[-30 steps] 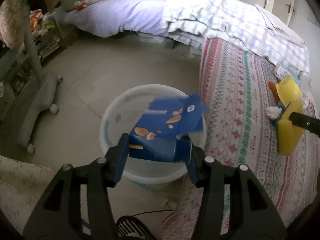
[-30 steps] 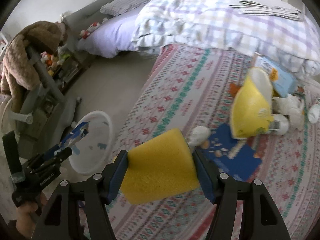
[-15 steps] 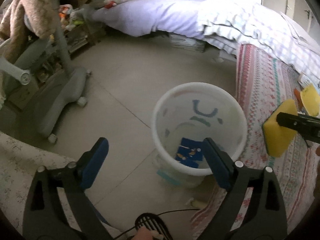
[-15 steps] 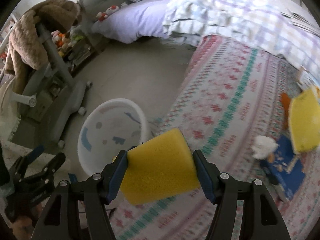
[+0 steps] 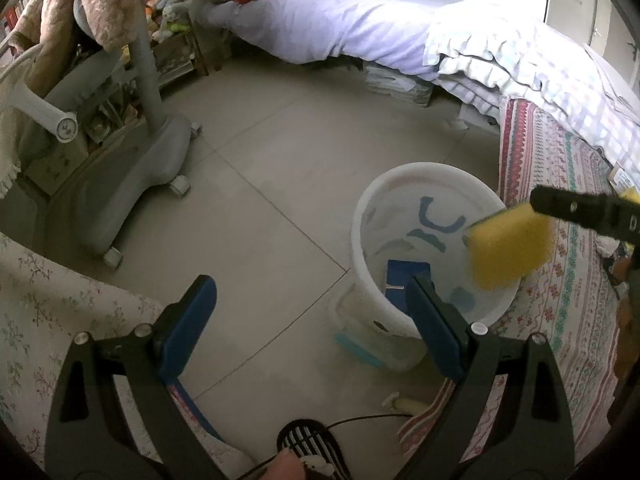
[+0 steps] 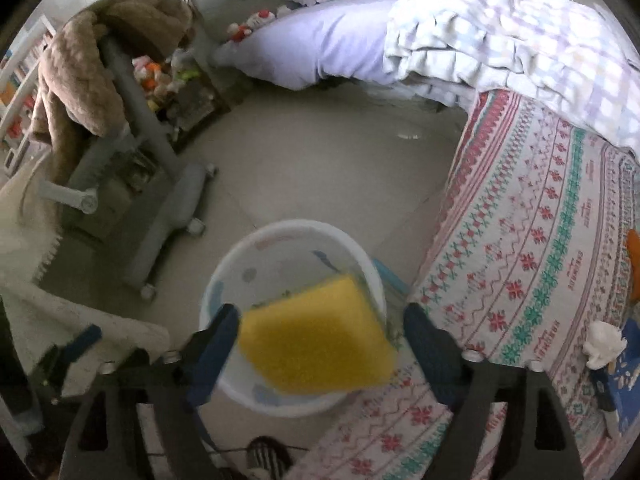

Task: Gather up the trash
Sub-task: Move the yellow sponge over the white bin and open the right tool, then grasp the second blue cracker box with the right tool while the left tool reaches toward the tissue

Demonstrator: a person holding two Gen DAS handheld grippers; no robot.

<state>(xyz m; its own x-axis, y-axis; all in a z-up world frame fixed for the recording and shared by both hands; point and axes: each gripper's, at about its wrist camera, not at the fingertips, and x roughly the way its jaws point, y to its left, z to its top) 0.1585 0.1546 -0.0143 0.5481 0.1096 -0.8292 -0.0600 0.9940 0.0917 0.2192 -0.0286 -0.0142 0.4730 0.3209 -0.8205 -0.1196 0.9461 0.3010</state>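
Observation:
A white plastic bin [image 5: 372, 216] stands on the floor beside the bed's patterned cover; it also shows in the right wrist view [image 6: 244, 256]. A blue snack packet [image 5: 404, 276] lies inside it. My left gripper [image 5: 310, 320] is open and empty, just left of the bin. My right gripper [image 6: 320, 344] is open above the bin. A yellow sponge [image 6: 316, 340] sits blurred between its spread fingers, apart from the pads, over the bin mouth. In the left wrist view the sponge [image 5: 510, 246] hangs at the bin's right rim under the right gripper.
A grey wheeled chair base [image 5: 132, 184] stands left of the bin. The bed with patterned cover [image 6: 532, 240] is on the right. On it lie a crumpled white tissue [image 6: 602, 344], a blue packet [image 6: 626, 364] and an orange item [image 6: 634, 256].
My left gripper opened and dropped the blue packet into the bin, then drew back left. My right gripper carried the sponge over the bin and its jaws have opened off it.

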